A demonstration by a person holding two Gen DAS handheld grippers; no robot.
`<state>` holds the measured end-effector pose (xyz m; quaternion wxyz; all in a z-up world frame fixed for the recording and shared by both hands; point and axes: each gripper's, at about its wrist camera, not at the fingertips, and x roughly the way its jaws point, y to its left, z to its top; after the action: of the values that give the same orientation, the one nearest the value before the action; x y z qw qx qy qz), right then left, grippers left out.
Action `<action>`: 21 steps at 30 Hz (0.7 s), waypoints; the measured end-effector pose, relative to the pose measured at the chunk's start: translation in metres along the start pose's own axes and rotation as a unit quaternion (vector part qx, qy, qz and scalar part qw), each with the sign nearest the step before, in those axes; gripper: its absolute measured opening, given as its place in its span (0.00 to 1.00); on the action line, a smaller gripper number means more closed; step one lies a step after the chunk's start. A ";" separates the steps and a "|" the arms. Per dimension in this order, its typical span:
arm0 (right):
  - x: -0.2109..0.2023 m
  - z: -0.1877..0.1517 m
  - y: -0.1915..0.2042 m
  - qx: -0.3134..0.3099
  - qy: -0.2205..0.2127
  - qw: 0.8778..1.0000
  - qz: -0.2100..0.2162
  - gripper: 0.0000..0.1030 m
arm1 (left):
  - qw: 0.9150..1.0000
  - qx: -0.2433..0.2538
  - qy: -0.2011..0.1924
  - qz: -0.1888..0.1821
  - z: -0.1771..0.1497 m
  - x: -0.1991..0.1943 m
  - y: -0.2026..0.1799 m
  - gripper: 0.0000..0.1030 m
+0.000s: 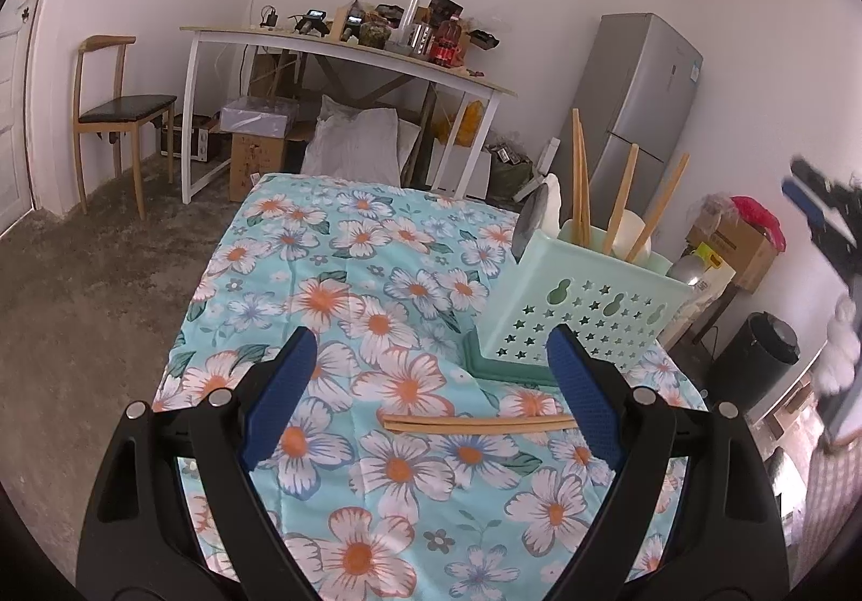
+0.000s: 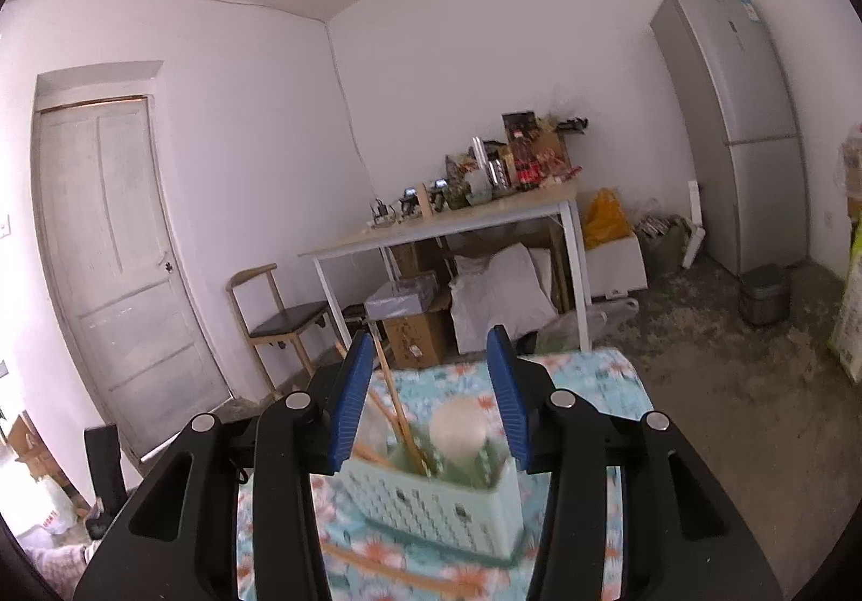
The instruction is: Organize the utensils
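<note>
A mint green perforated basket (image 1: 582, 310) stands on the floral tablecloth (image 1: 345, 288), right of centre. Several wooden chopsticks (image 1: 581, 181), a white spoon (image 1: 635, 229) and a metal utensil (image 1: 530, 218) stand in it. Two loose chopsticks (image 1: 477, 423) lie flat on the cloth in front of the basket. My left gripper (image 1: 431, 337) hovers open just above them, nothing between its pads. My right gripper (image 2: 431, 348) is open above the basket (image 2: 431, 498), with an upright chopstick (image 2: 398, 412) and the white spoon (image 2: 458, 431) below its fingers. It holds nothing. In the left wrist view it is a blur at the right edge (image 1: 813, 208).
Behind the table stands a white desk (image 1: 345, 46) loaded with bottles and boxes, with cartons and a sack under it. A wooden chair (image 1: 118, 111) is at the left and a grey fridge (image 1: 641, 100) at the right. A black bin (image 1: 759, 353) sits by the table's right side.
</note>
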<state>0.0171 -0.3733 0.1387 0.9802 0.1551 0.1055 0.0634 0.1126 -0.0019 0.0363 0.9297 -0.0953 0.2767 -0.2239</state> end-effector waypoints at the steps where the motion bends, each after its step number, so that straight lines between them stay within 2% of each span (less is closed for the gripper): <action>1: -0.003 -0.007 -0.003 0.007 0.006 1.000 -0.001 0.42 | 1.000 -0.001 0.001 0.000 0.000 0.000 0.000 0.81; 8: -0.004 -0.075 -0.025 0.074 0.074 0.994 -0.014 0.42 | 0.999 -0.028 0.027 -0.009 -0.004 0.013 0.002 0.81; 12: 0.002 -0.121 -0.037 0.115 0.130 0.984 -0.031 0.42 | 0.999 -0.019 0.039 -0.014 -0.007 0.019 -0.003 0.76; 14: 0.002 -0.138 -0.041 0.127 0.147 0.980 -0.040 0.42 | 0.999 0.008 0.043 -0.017 -0.008 0.023 -0.013 0.72; 17: 0.000 -0.151 -0.048 0.148 0.158 0.975 -0.042 0.42 | 0.994 0.081 0.060 -0.034 -0.014 0.034 -0.038 0.65; 20: -0.003 -0.154 -0.055 0.159 0.162 0.973 -0.045 0.42 | 0.976 0.192 0.088 -0.052 -0.028 0.051 -0.073 0.58; 21: -0.003 -0.155 -0.057 0.160 0.163 0.972 -0.046 0.42 | 0.964 0.240 0.100 -0.057 -0.037 0.058 -0.087 0.57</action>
<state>-0.0160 -0.3824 -0.0228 0.9141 0.2927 0.2794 0.0251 0.1041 -0.1078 0.0042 0.8786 0.1377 0.3004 -0.3447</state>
